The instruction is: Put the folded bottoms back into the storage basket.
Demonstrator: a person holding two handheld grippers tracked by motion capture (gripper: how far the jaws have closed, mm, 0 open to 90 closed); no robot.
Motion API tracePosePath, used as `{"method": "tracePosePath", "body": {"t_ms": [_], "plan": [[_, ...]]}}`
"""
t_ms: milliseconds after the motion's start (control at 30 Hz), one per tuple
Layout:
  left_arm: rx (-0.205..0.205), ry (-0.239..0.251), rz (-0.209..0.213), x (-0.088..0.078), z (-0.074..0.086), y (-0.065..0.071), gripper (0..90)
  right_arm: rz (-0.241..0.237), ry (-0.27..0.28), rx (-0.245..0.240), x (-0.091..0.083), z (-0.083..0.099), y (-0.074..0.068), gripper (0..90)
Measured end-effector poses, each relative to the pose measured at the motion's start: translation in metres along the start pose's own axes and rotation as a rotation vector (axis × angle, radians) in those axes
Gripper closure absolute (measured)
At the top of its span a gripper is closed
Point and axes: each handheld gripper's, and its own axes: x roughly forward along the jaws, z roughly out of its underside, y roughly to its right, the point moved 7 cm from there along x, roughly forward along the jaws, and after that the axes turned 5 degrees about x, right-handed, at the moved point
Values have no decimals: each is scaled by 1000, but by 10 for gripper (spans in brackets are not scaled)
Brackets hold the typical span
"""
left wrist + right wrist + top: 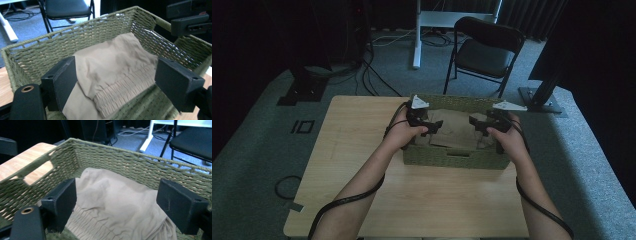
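Two hand-held grippers, left hand-held gripper (pixel 116 86) and right hand-held gripper (pixel 116 205), hover spread over the crumpled beige cloth garment (pixel 112 72) lying inside the olive woven rectangular basket (pixel 452 159) at the desk's (pixel 362 150) two o'clock; soft, light, limp, best pinched at its gathered elastic waistband (pixel 125 87)

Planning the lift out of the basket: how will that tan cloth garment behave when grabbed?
The tan cloth garment with a gathered waistband lies creased and slumped in the green woven basket, so it is probably floppy and will drape. It looks thin, likely light. One pinch may lift only a fold.
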Motion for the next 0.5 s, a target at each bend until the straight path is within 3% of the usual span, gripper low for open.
{"method": "tracePosePath", "body": {"t_ms": [133, 300, 500], "plan": [[8, 16, 15, -5, 4, 8, 191, -35, 16, 19, -8, 2, -10, 160], [1, 32, 43, -12, 7, 20, 190, -43, 17, -34, -17, 9, -19, 160], [32, 48, 53, -19, 13, 31, 190, -64, 27, -62, -28, 18, -27, 160]]}}
